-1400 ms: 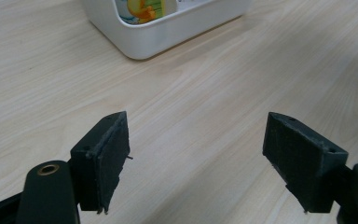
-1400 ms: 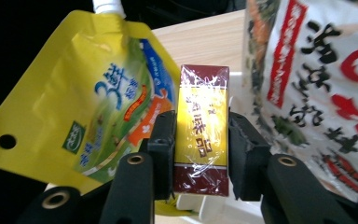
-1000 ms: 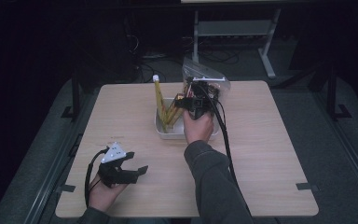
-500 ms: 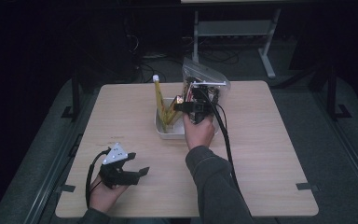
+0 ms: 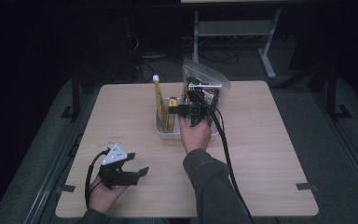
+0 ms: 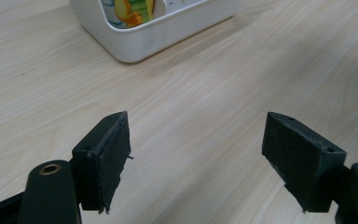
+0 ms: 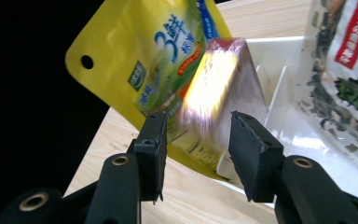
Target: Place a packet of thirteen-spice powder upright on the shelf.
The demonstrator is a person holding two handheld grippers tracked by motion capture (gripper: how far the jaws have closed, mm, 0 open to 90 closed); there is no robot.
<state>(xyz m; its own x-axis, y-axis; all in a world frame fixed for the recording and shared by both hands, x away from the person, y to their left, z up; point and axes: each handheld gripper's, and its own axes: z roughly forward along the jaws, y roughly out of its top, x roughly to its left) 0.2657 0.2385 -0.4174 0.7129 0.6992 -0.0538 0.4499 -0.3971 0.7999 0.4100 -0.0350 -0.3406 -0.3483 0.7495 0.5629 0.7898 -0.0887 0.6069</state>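
A pale wooden surface (image 5: pixel 261 154) is standing in a dark room, with grey floor lying around it and a light metal frame (image 5: pixel 233 28) with loose cables showing behind its far edge; a white bin (image 5: pixel 165 131) is sitting near the middle of the far half, holding a tall yellow pouch (image 5: pixel 158 100) standing upright at its left end and a clear zip bag (image 5: pixel 205 86) of printed packets rising at its right; the right claw (image 5: pixel 175 110) is hanging over the bin, its jaws having just been opening, standing partly apart with a small shiny packet (image 7: pixel 223 88) lying between them, blurred, so whether the pads are touching it I cannot tell; the yellow pouch is leaning just behind that packet in the right gripper view, beside a white divider (image 7: pixel 275 98); the left claw (image 5: pixel 137 165) is resting low over the near left corner of the surface, well apart from the bin, its jaws spread wide and holding nothing
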